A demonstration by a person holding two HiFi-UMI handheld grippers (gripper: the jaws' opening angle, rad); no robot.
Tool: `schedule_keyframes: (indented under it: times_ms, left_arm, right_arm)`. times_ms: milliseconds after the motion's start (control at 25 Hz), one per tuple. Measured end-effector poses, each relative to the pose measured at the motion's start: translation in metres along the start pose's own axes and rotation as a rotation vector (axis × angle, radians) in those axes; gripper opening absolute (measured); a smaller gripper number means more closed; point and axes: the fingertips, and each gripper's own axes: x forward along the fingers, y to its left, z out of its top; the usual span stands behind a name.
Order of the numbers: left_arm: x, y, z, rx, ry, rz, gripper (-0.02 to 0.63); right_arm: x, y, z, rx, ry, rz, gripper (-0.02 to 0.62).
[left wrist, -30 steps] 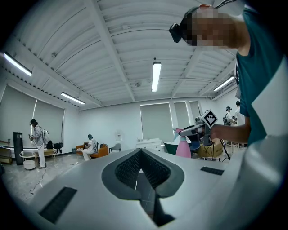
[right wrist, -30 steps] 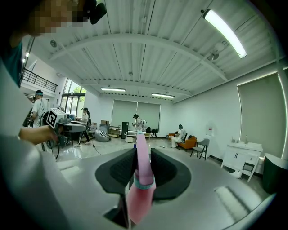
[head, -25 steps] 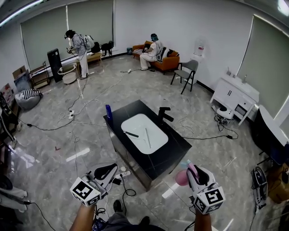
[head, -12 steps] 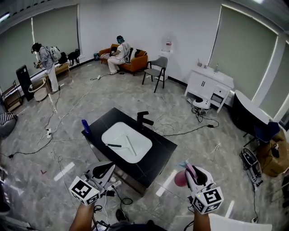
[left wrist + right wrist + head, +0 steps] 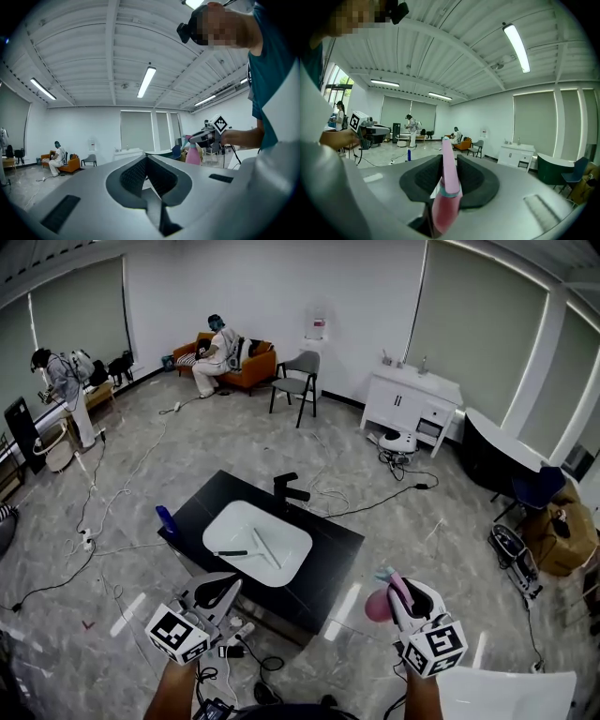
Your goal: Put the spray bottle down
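Right gripper view puts the answer straight in front of you: your right gripper (image 5: 450, 161) is clamped on the pink spray bottle (image 5: 445, 201). Both pads pinch its slim upper part, and the fuller pink body sits closer to the camera. Your left gripper (image 5: 146, 159) has its jaws drawn together with nothing between them, so it has no part in this step.

From the head view, the bottle is in the air at near right, over the grey floor. It is just off the near right edge of the black counter (image 5: 330, 549) and touches nothing but your pads.

The counter holds a white sink basin (image 5: 256, 542) with two slender items lying in it. A black faucet (image 5: 289, 493) stands on the far side and a blue bottle (image 5: 166, 519) at the far left corner. The widest bare stretch of black top lies to the right of the basin, and I judge that the sensible landing spot.

To do this well:
- Carry the bottle over that bare top, well in from the edge.
- Keep it upright.
- Lower it until the base sits flat.
- Only then part the jaws and draw back without brushing the nozzle.

Mind the cables (image 5: 246, 652) on the floor by your feet as you step in. Keep the bottle clear of the basin rim, where I expect it would tip.
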Motion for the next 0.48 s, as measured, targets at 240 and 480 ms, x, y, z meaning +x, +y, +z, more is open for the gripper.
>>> schedule_keyframes:
  times_ms: [240,480]
  left_arm:
    - [-0.009,0.027,-0.009,0.005,0.002,-0.055,-0.008]
    - [-0.009,0.043,-0.012,0.000,0.003,-0.074,-0.008]
  right_arm:
    - [0.015,0.020,-0.001,0.004,0.004,-0.048,0.104]
    - [0.034,0.023,0.001,0.006,0.010,-0.056,0.104]
